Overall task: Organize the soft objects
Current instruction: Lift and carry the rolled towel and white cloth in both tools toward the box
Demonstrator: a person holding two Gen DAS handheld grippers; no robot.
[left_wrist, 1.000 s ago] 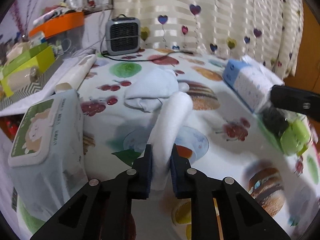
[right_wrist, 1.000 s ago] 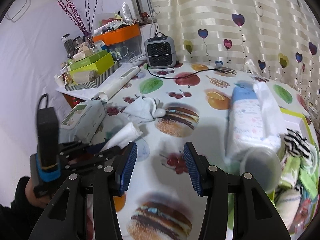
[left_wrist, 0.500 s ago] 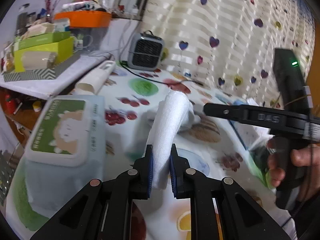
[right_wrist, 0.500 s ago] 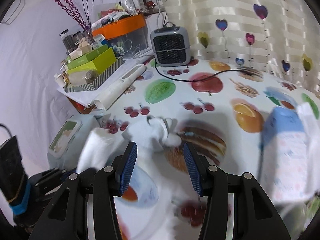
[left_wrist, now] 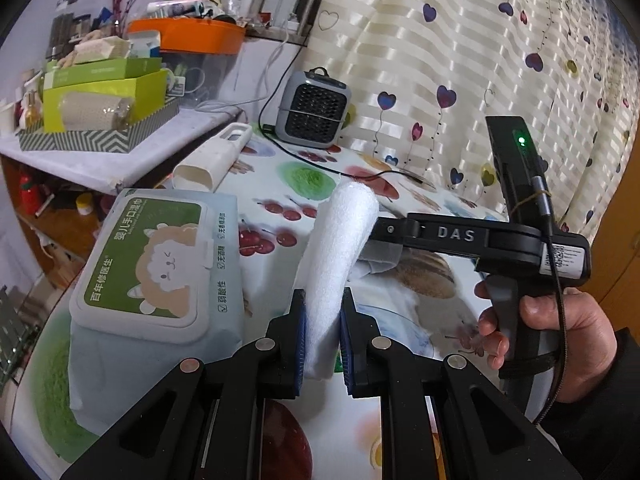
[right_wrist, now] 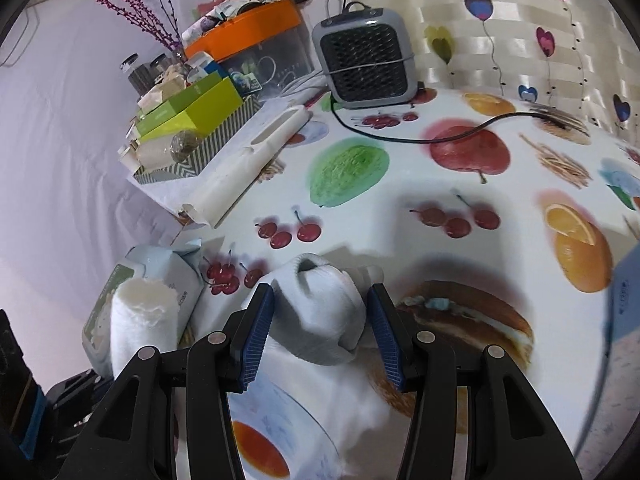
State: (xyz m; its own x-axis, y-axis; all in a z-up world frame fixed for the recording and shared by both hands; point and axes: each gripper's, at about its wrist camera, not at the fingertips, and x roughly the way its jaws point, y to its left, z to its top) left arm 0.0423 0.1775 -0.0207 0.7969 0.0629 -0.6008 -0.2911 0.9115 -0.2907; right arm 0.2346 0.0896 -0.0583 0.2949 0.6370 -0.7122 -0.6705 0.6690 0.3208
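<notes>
A: Our left gripper (left_wrist: 322,334) is clamped on the white roll (left_wrist: 336,256), held tilted above the bench (left_wrist: 280,184), beside the wipes (left_wrist: 156,264).

B: Our right gripper (right_wrist: 320,328) stands released, straddling the sock (right_wrist: 320,312) lying on the bench.

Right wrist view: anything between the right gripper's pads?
Yes, the pale balled socks lie between the open right gripper on the tablecloth; its pads seem not to press them yet.

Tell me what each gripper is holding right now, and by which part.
Left gripper pinches the rolled white towel at its near end. Right gripper holds nothing: open around the balled pale sock.
</notes>
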